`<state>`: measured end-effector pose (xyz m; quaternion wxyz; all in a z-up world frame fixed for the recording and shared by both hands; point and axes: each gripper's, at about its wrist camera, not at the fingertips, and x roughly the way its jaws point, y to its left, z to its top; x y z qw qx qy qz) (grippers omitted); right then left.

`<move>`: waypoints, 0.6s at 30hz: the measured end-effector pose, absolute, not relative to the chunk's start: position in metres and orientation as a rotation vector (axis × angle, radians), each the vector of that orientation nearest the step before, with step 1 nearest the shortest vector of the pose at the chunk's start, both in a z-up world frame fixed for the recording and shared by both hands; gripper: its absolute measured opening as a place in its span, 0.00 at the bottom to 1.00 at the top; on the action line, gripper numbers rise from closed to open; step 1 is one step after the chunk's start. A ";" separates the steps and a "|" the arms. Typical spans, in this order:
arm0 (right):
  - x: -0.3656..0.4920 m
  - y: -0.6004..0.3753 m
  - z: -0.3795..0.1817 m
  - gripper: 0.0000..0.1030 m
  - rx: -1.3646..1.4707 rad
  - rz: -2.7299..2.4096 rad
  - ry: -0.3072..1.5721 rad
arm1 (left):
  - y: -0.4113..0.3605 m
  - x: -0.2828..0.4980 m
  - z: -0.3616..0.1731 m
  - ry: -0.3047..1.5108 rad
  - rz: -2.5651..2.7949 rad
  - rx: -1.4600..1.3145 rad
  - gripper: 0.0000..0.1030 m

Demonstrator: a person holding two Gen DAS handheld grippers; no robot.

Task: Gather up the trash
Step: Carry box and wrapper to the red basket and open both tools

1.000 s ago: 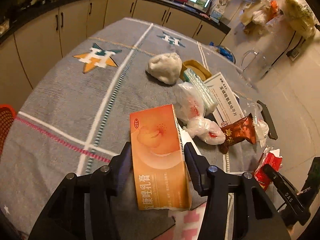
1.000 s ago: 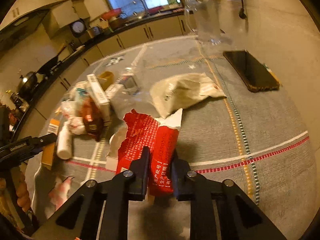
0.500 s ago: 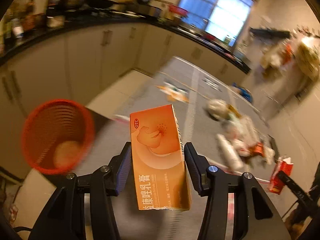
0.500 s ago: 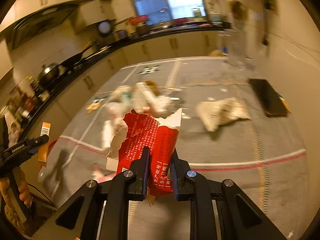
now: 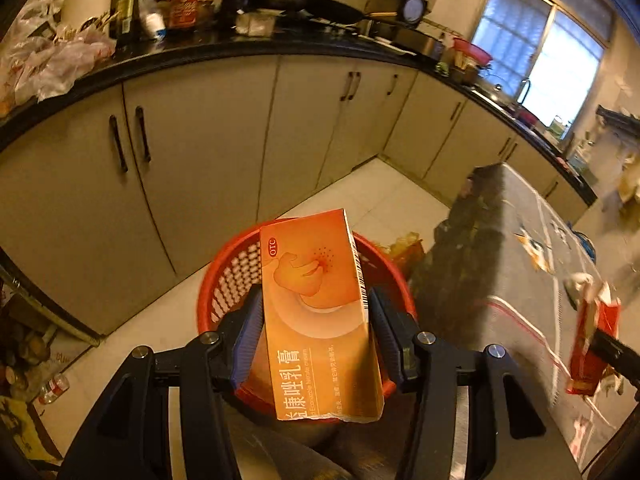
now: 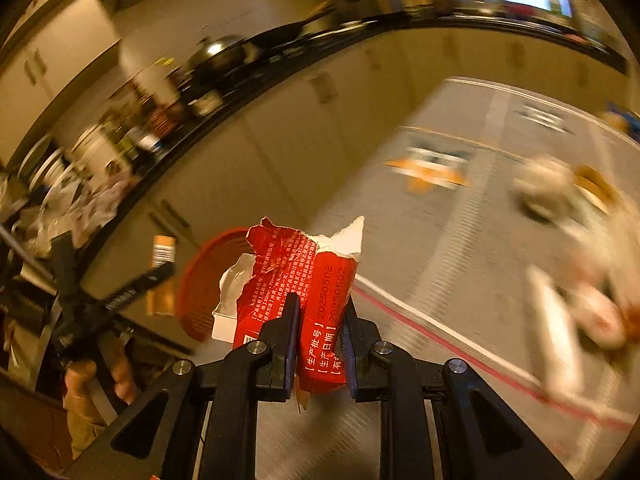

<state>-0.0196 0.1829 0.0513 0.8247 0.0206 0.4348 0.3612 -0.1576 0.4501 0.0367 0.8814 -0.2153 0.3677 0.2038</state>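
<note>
Orange carton (image 5: 320,312) stood clamped lengthwise in your left gripper (image 5: 316,332), directly over the red basket (image 5: 228,280) on the floor. Your right gripper (image 6: 320,340) pinched the torn red packet (image 6: 304,280); the basket lay ahead-left, so the left was nearer.

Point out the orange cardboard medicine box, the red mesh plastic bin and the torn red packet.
Orange cardboard medicine box (image 5: 316,312), left wrist view, front face.
Red mesh plastic bin (image 5: 232,276), left wrist view, inner mesh wall.
Torn red packet (image 6: 324,320), right wrist view, printed side panel.
</note>
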 end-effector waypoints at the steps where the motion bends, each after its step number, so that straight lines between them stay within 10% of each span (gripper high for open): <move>1: -0.015 0.202 0.048 0.20 0.037 0.791 0.932 | 0.454 -0.155 0.035 0.773 0.429 -0.451 0.50; 6: 0.001 0.286 0.024 0.20 0.020 0.872 0.987 | 0.472 -0.154 0.030 0.779 0.431 -0.507 0.52; 10: 0.008 0.320 0.003 0.52 -0.006 0.893 1.034 | 0.484 -0.163 0.028 0.773 0.442 -0.560 0.60; 18: 0.004 0.282 0.008 0.60 0.029 0.841 1.020 | 0.477 -0.180 0.031 0.768 0.460 -0.585 0.61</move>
